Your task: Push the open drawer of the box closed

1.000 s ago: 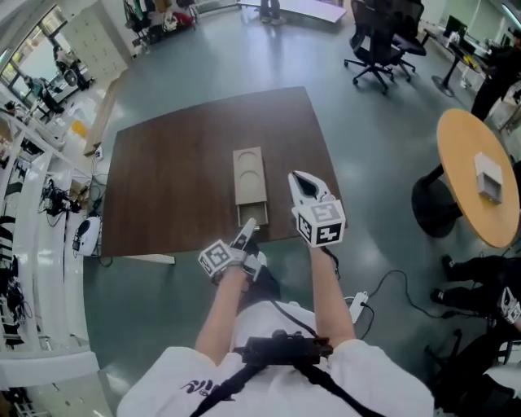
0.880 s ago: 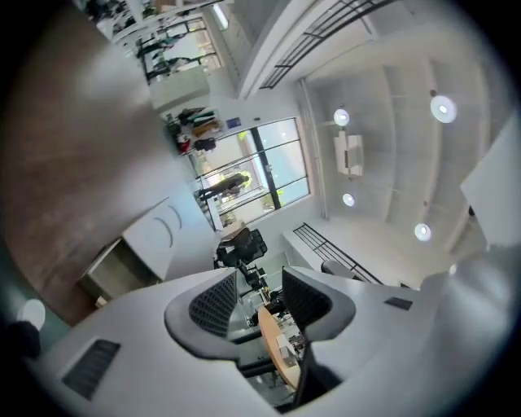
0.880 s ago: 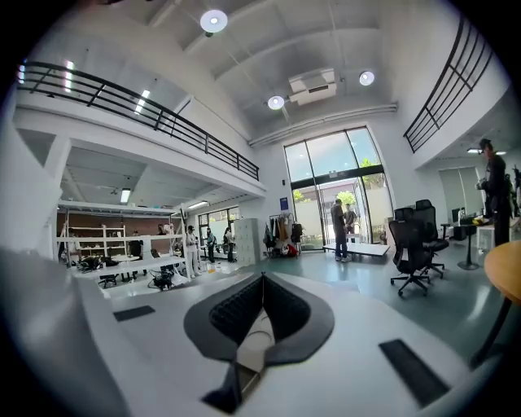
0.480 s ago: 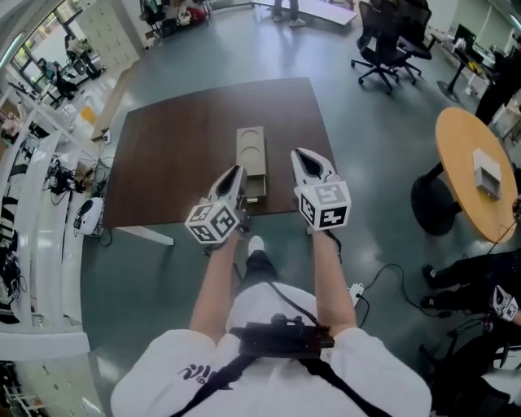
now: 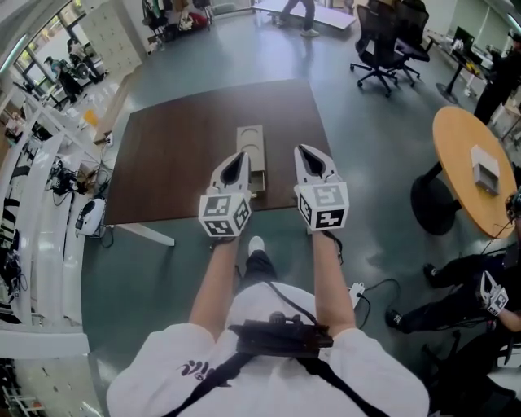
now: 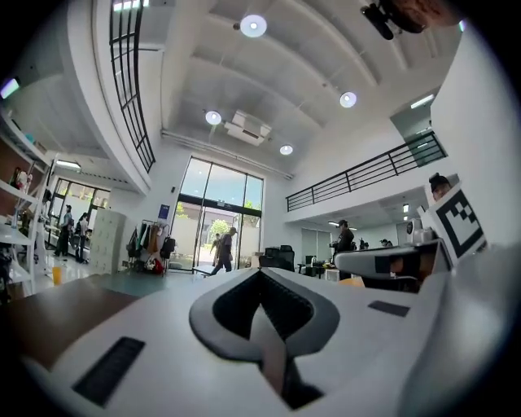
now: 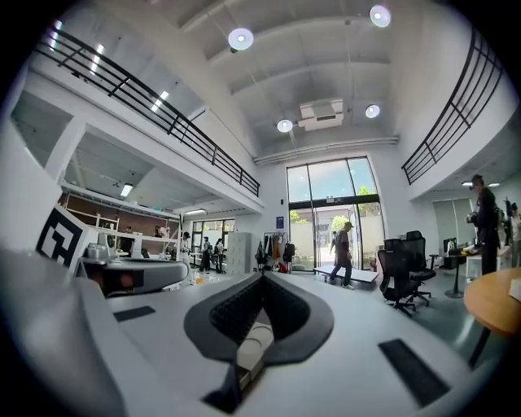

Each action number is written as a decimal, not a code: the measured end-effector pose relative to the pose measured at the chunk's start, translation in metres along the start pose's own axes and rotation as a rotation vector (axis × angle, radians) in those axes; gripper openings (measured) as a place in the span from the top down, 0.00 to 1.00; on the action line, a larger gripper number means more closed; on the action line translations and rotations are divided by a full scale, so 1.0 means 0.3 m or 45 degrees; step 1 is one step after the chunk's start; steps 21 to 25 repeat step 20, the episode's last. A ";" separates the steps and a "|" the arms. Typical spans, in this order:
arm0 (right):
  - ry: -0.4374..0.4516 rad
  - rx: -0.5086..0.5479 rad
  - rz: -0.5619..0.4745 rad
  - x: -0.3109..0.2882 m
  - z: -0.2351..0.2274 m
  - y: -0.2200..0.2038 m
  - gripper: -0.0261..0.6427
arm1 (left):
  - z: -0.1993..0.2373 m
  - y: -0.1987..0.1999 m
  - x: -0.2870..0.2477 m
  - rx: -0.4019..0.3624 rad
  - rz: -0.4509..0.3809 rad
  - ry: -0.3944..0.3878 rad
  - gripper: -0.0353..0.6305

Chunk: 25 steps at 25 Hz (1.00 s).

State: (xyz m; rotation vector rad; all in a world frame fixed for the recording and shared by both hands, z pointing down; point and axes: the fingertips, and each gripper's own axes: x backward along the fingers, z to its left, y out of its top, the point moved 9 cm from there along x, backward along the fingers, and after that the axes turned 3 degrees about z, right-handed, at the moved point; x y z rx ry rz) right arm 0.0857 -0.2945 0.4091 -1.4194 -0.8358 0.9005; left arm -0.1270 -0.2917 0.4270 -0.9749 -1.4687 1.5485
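Bright, even light fills the hall. Daylight enters through the glass front (image 6: 218,224); the round ceiling lamps (image 6: 253,25) above it glare white. Both gripper views bend strongly toward black edges. The left gripper (image 6: 264,334) below the glass front is blurred. Shadows on the floor (image 5: 383,163) are soft.

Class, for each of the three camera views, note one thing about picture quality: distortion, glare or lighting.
Head view: wide-angle stretch towards the edges, with even light and little shadow on the table. Left gripper view: a fisheye circle with black corners, where the ceiling lights burn out to white. Right gripper view: the same fisheye circle, where the railing bows and the glass entrance is very bright.
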 end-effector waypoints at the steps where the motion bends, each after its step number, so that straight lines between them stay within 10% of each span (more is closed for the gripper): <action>1: 0.000 0.000 -0.007 0.007 -0.002 0.003 0.95 | -0.009 0.005 0.003 -0.014 -0.003 -0.003 0.93; 25: -0.003 -0.004 -0.053 0.046 -0.061 0.014 0.95 | -0.093 -0.043 0.012 -0.073 0.073 -0.020 0.93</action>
